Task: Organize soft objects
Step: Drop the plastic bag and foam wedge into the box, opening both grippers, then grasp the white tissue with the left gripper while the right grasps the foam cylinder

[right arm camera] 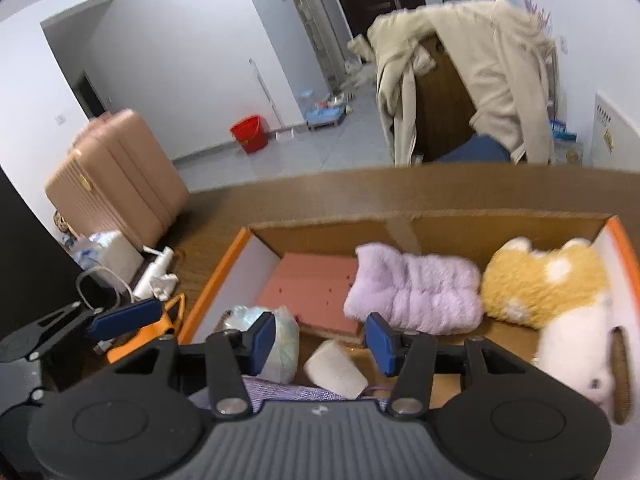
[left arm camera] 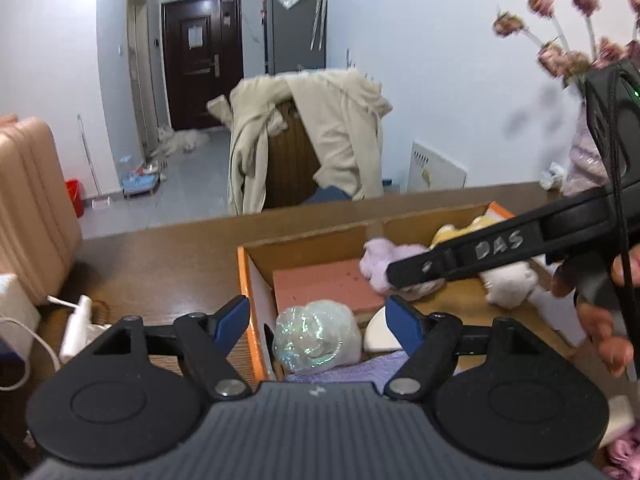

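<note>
At the left edge of the worktop [right arm camera: 320,192] stand a pink suitcase [right arm camera: 116,176], a white box [right arm camera: 116,254] with a cable, and a white spray bottle [right arm camera: 156,268] lying beside crumpled tissue. Past the far edge a chair [right arm camera: 440,108] draped with a beige coat [right arm camera: 504,72] blocks the floor behind.

The left tool [left arm camera: 320,320] hovers over the near left corner of the cardboard box [right arm camera: 420,220], its blue pads apart with nothing between them; a shiny plastic bag [left arm camera: 316,336] lies below. The right tool [right arm camera: 320,338] hangs over the box's near side, pads apart and empty, above a white roll [right arm camera: 336,372].

Inside the box, from the left: the plastic bag, a pink foam slab [right arm camera: 312,288], a lilac fluffy cloth [right arm camera: 416,288], then a yellow-and-white plush toy [right arm camera: 552,280] against the right wall. In the left wrist view the right tool's arm crosses above the lilac cloth.
</note>
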`<state>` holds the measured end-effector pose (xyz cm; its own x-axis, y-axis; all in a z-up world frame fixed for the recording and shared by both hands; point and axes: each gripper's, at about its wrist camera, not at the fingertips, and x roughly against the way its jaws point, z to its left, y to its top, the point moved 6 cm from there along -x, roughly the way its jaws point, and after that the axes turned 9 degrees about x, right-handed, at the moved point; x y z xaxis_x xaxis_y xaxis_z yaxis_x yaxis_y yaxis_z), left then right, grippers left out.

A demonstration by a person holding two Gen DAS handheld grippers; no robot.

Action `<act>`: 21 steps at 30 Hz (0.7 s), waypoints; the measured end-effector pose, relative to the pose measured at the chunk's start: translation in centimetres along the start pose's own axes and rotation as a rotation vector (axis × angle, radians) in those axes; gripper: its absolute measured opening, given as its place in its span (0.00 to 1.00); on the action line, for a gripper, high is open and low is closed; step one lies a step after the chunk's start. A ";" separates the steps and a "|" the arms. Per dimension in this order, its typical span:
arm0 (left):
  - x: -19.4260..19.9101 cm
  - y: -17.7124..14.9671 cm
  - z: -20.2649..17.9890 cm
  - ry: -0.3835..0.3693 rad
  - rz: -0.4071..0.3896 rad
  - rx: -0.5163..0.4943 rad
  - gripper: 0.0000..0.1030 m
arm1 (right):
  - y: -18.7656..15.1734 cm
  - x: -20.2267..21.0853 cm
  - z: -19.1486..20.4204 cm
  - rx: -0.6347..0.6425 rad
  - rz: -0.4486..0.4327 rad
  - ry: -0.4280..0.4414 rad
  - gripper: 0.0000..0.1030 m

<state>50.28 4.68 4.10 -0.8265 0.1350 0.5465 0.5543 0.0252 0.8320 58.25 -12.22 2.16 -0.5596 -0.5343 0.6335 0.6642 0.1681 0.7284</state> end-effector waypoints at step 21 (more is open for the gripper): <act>17.1 -13.7 -6.9 0.032 -0.011 0.158 0.88 | -21.2 20.9 -0.2 0.170 -0.149 -0.234 0.83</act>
<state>27.84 -0.18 2.68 -0.8340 0.1026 0.5421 0.5515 0.1827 0.8139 32.59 -27.07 -0.10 -0.7563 -0.3616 0.5452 0.4854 0.2487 0.8382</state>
